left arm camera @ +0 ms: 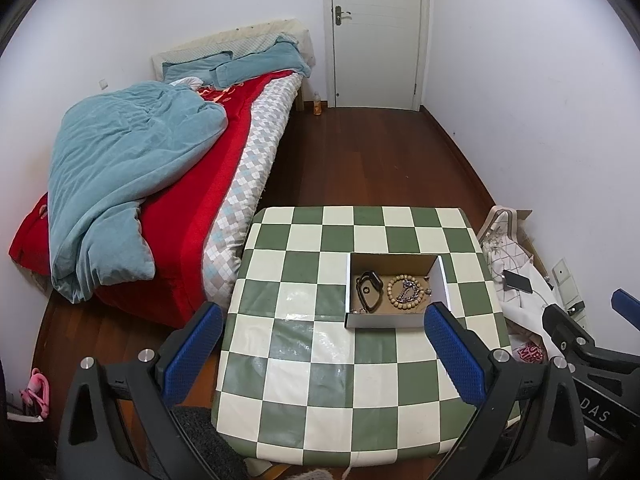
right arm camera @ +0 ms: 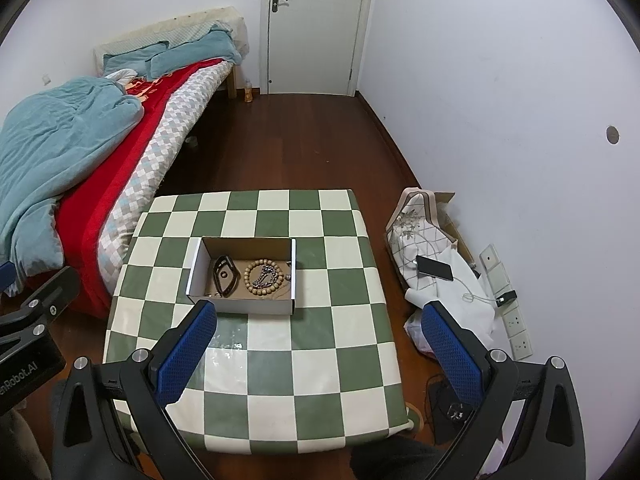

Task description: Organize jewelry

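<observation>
Fingers wide on both grippers, left [left arm camera: 323, 354] and right [right arm camera: 318, 350], holding nothing. Box [right arm camera: 244, 306] mid-table; beads [right arm camera: 264, 276] light, slippery: pinch the strand.

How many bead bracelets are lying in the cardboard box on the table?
2 that I can tell: a wooden bead bracelet on the right half of the box, and a darker bead bracelet lying inside that ring. More may hide behind the front wall.

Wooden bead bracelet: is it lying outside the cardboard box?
No, the wooden bead bracelet lies inside the open cardboard box.
</observation>
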A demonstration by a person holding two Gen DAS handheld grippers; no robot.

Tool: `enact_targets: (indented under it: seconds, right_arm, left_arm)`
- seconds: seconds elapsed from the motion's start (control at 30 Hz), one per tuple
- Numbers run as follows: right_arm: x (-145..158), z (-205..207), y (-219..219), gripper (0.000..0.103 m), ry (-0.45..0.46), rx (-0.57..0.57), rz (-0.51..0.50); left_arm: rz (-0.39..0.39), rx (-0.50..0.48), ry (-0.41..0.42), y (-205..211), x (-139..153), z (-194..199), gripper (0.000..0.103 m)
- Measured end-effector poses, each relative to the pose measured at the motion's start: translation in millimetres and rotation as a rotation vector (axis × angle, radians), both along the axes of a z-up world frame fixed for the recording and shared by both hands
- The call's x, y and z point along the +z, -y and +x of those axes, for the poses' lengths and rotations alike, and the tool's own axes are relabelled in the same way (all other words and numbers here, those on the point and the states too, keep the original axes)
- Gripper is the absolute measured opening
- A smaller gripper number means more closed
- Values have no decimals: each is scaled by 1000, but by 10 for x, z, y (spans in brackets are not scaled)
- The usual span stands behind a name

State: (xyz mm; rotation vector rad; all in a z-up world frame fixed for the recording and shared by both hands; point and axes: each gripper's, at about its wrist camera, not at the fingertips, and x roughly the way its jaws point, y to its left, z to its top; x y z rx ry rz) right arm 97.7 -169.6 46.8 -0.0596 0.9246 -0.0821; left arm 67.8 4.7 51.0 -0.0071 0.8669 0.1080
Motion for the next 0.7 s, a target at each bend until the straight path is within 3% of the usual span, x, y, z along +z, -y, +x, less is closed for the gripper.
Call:
enact_targets:
  seconds: [0.7]
  right_arm:
    - [21,-23,-21,103,3,4,3]
  left_arm:
    - [0,-1,-3,-20,-21,-29,103]
